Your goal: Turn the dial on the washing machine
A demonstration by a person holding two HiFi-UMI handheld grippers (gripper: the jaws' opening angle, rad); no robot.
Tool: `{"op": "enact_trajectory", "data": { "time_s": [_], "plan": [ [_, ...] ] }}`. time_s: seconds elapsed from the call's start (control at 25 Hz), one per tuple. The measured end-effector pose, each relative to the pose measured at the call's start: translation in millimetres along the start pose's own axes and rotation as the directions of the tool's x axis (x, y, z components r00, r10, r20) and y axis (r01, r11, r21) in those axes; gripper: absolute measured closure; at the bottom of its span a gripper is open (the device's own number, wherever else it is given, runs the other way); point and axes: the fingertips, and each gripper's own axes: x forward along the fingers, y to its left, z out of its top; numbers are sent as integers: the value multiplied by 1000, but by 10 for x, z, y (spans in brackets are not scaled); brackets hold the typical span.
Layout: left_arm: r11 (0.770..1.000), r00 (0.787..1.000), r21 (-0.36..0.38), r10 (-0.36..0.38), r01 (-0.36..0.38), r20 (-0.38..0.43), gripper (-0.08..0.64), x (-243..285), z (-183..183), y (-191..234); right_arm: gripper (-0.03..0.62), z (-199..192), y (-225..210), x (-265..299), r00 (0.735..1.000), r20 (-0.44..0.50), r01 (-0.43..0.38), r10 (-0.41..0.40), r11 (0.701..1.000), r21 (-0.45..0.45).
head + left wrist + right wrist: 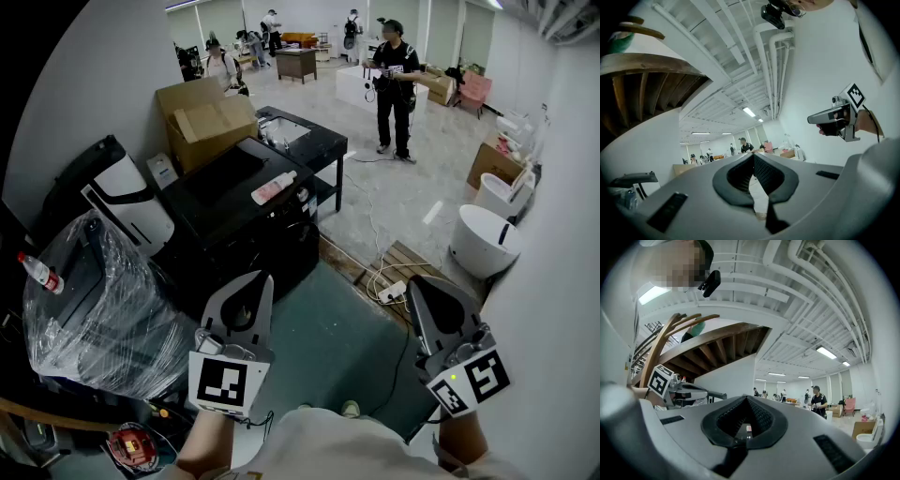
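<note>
Head view shows no dial that can be made out. A black boxy appliance (234, 202) stands left of centre on the floor, showing only a flat dark top and a shadowed front, with any controls lost in the dark. Whether this or its neighbour is the washing machine cannot be told. A pink-and-white plastic bottle (274, 187) lies on the far right corner of its top. Just behind it, farther off, sits an open brown cardboard box (206, 117).

Nearer and to the left, a dark appliance wrapped in clear plastic film (103, 314) is partly cut off by the lens rim. A clear bottle with a red cap (39, 272) lies at its left edge.

At the near edge, the grey left gripper (262, 278) points towards the black appliance and is apart from it. Its jaws are pressed together on nothing. The grey right gripper (416, 281), well to the right over bare floor, is likewise closed and empty. Both forearms are cropped at the bottom edge.

Two white round tubs (487, 239) stand by the right wall, and a person in black clothes (394, 84) stands far off.
</note>
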Motion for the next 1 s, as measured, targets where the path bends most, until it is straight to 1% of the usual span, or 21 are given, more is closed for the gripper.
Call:
{"op": "enact_trajectory", "data": {
  "time_s": [0.12, 0.24, 0.4, 0.52, 0.64, 0.8, 0.84, 0.92, 1.0],
  "plan": [
    [1000, 1000, 2, 9, -9, -9, 540, 54, 18, -83, 565, -26, -130, -51, 1000, 2, -4, 4, 1000, 19],
    [1000, 1000, 5, 18, -18, -14, 540, 118, 18, -178, 566, -64, -224, -84, 1000, 0, -25, 25, 999, 30],
    [999, 999, 7, 51, -51, -14, 540, 193, -1, -278, 566, -136, -365, -124, 999, -2, -45, 46, 998, 50],
    [998, 998, 9, 59, -58, -24, 540, 269, -1, -363, 566, -197, -496, -159, 999, -14, -51, 52, 997, 60],
    [998, 997, 9, 64, -64, -39, 540, 350, -10, -483, 565, -285, -658, -213, 998, -28, -46, 48, 996, 70],
    [998, 996, 12, 63, -63, -59, 540, 444, -39, -678, 565, -311, -938, -361, 1000, 27, -3, -1, 992, 125],
    [998, 996, 12, 60, -59, -62, 540, 471, -41, -732, 554, -308, -1003, -395, 999, 40, 1, -7, 990, 142],
    [998, 996, 7, 56, -56, -63, 540, 519, -32, -829, 374, -332, -1104, -444, 999, 44, -11, 4, 986, 168],
    [998, 996, 1, 60, -60, -60, 540, 560, -24, -885, 370, -415, -1183, -463, 1000, 17, -15, 12, 986, 167]
  ]
}}
